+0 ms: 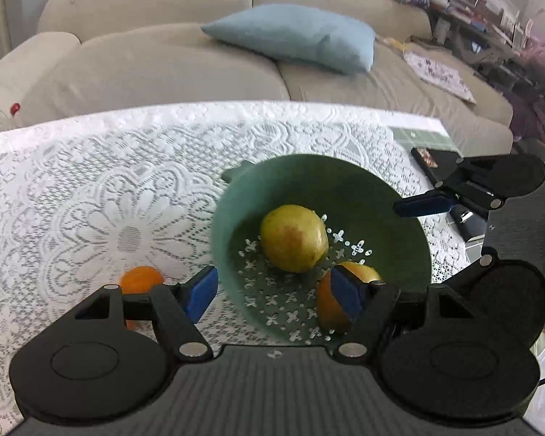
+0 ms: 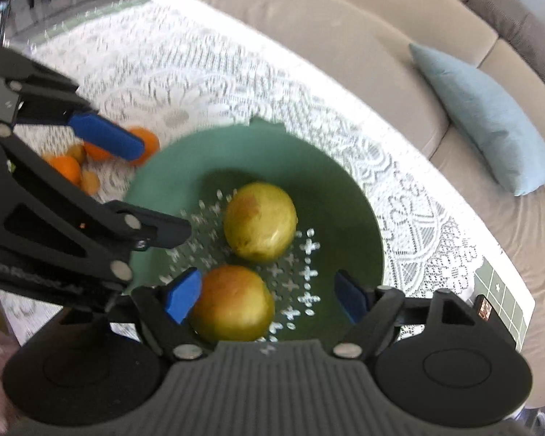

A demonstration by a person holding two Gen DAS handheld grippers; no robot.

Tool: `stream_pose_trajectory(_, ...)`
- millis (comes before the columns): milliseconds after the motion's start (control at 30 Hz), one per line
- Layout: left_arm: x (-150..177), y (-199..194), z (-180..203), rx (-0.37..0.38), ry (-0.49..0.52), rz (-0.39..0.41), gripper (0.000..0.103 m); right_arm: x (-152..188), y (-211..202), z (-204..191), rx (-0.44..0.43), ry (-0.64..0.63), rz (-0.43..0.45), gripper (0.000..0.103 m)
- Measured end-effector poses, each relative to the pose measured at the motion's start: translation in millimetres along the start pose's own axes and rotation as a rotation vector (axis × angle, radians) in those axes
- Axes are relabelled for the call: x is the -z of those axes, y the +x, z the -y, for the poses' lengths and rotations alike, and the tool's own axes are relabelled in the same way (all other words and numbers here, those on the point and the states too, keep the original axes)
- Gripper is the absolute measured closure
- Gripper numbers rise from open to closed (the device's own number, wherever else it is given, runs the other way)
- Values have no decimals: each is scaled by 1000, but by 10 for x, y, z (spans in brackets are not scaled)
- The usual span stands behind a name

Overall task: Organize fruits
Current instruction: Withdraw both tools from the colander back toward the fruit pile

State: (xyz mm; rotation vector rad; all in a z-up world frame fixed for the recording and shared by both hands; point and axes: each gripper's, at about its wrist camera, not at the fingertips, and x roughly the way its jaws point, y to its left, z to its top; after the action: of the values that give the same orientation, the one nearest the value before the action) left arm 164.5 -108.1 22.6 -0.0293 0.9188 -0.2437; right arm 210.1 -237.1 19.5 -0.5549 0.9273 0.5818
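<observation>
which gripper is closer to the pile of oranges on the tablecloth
Left. The left gripper hangs by the oranges beside the green bowl; the right gripper is over the bowl, fingers open.

Our left claw (image 1: 276,292), black linkage arms tipped with blue pads, points steeply downward with its jaws spread wide and nothing pressed between them. Our right claw (image 2: 269,299), of the same black build with blue pads, also tilts steeply down, jaws parted; its left pad (image 2: 183,299) stands just beside a rounded fruit without a grip from both sides. Each claw shows in the other's view: the right enters from the right edge of the left view, the left from the left edge of the right view, both open.
</observation>
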Motion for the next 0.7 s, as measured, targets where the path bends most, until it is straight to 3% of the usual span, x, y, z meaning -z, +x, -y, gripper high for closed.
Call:
stream_pose_trajectory(133, 141, -241, -177, 2, -32, 60, 20, 19, -101, -173, 8, 38, 69, 24)
stream_pose_trajectory(433, 444, -661, -533, -27, -69, 154, 20, 98, -333, -626, -74, 184, 233, 23)
stream_pose_trajectory(700, 709, -838, -815, -59, -120, 211, 20, 167, -400, -1045, -5, 273, 363, 22)
